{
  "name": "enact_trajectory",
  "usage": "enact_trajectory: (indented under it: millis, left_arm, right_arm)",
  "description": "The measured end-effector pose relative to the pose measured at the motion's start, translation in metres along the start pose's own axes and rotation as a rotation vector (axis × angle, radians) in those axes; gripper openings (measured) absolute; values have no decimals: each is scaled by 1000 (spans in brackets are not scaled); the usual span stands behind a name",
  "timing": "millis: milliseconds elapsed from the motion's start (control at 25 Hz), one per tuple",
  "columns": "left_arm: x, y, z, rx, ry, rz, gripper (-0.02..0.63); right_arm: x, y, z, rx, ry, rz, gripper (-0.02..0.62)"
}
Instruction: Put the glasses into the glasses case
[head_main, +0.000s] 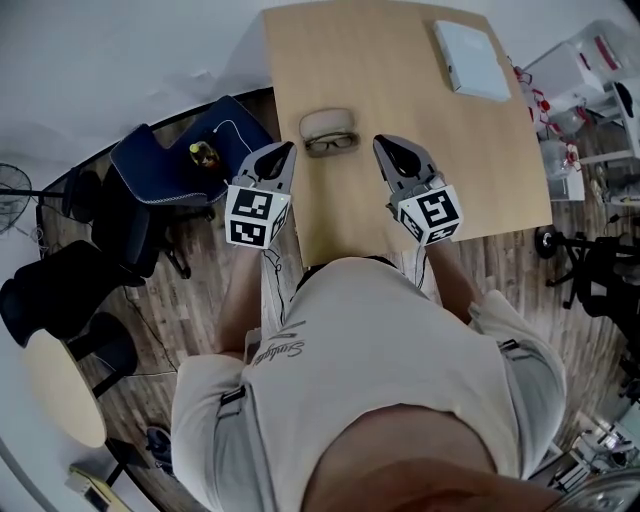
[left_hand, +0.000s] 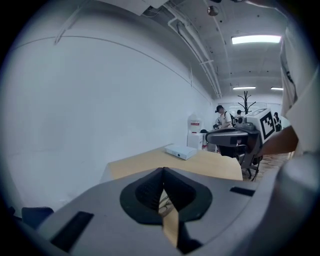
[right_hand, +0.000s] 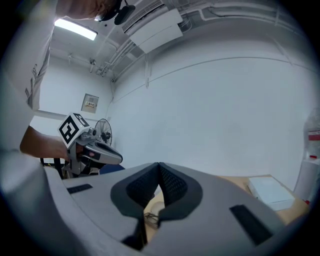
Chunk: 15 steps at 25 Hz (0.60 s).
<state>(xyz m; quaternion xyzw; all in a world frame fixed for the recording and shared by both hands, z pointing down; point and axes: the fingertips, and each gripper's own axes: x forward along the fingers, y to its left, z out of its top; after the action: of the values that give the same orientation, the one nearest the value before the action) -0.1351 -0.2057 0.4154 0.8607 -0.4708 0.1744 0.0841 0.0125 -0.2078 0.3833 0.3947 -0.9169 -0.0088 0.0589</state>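
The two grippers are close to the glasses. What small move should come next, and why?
Probably open the right gripper and ease it toward the glasses. Its jaws are shut and empty, as are those of the left gripper, and the glasses lie on the table in front of the glasses case, not in it.

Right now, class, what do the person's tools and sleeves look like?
The left tool and right tool are grey tapered shells with black ribbed pads, each carrying a white cube of black square markers. The shirt is pale and short-sleeved.
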Motion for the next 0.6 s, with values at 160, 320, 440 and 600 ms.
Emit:
enact_trajectory:
  millis: [160, 320, 440, 600]
  left_arm:
    - [-8, 0, 12, 9, -26, 8, 15]
    - [-16, -2, 27, 9, -60, 21, 15]
    - [-19, -4, 36, 5, -76, 34, 15]
    - [-23, -11, 42, -8, -96, 45, 15]
  right_arm:
    - [-1, -1, 12, -6, -22, 0, -6]
    - [-5, 4, 27, -16, -36, 20, -6]
    - [-8, 5, 36, -22, -45, 30, -5]
    - [-15, 2, 43, -2, -40, 26, -5]
